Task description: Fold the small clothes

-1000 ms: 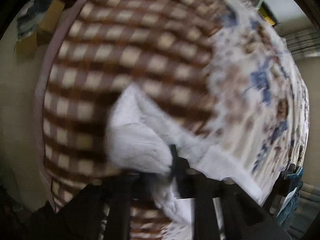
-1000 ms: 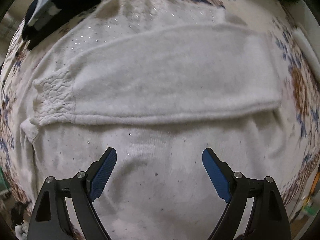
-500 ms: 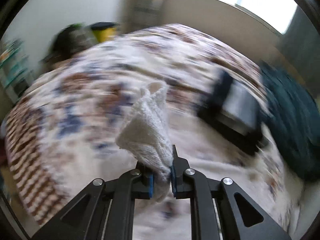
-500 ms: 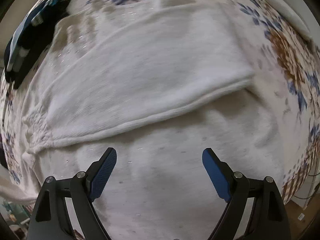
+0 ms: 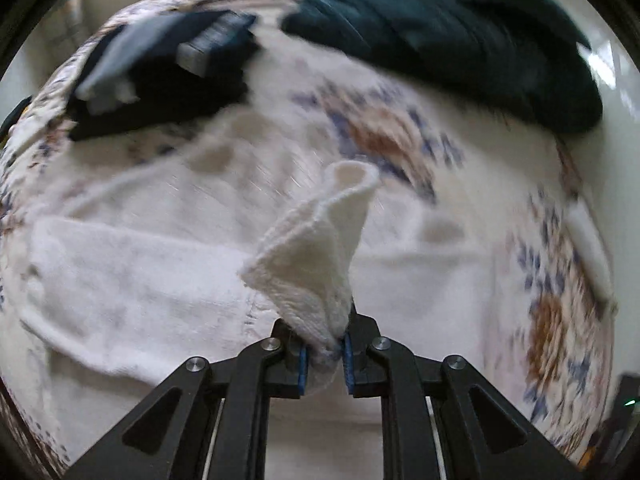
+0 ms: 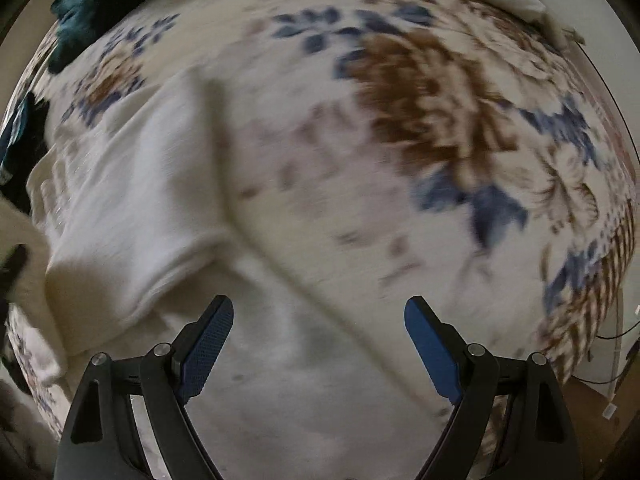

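Observation:
A white knitted sweater (image 5: pixel 132 280) lies spread on a floral bedspread (image 5: pixel 400 136). My left gripper (image 5: pixel 323 354) is shut on a white ribbed cuff (image 5: pixel 320 256) of the sweater, which stands up in a cone above the fingers. In the right wrist view the sweater (image 6: pixel 132 208) lies at the left with one sleeve folded across it. My right gripper (image 6: pixel 319 344) is open and empty, low over the sweater's lower edge and the bedspread (image 6: pixel 440 128).
A dark teal garment (image 5: pixel 460 32) is heaped at the back right of the bed. A black and grey folded pile (image 5: pixel 160 68) lies at the back left. The bed's edge and a floor cable (image 6: pixel 616 332) show at the right.
My left gripper has swung round with the cuff, from facing the checked end of the bed to facing over the sweater. My right gripper has shifted right, toward the sweater's edge.

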Action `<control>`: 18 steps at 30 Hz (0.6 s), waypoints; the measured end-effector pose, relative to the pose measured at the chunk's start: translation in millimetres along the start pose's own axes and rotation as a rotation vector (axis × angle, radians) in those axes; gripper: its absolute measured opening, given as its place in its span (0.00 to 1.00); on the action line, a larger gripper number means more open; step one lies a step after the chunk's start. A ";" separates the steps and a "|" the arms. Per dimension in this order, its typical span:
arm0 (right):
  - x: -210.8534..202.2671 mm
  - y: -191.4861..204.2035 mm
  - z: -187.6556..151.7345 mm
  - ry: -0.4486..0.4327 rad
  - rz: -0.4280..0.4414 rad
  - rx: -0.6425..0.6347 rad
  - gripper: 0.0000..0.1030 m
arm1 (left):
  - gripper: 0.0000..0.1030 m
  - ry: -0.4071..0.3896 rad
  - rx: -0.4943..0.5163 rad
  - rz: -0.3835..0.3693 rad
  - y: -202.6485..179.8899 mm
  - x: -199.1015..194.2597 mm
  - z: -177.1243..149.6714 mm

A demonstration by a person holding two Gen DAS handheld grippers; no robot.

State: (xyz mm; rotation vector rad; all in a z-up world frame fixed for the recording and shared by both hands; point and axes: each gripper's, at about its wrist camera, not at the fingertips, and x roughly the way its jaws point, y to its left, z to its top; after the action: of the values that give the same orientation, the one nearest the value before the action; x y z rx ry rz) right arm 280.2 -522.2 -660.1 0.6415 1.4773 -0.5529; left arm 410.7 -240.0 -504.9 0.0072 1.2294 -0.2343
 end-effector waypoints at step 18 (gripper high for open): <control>-35.5 95.9 28.0 0.035 0.385 -0.105 0.87 | 0.89 -0.114 -0.231 0.335 161.9 -79.2 11.0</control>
State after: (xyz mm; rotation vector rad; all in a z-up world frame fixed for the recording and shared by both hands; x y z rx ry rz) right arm 365.7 -474.2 -619.8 0.8311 1.3597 -0.1660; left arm 425.5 -69.7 -446.9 -0.0005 1.1164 0.1972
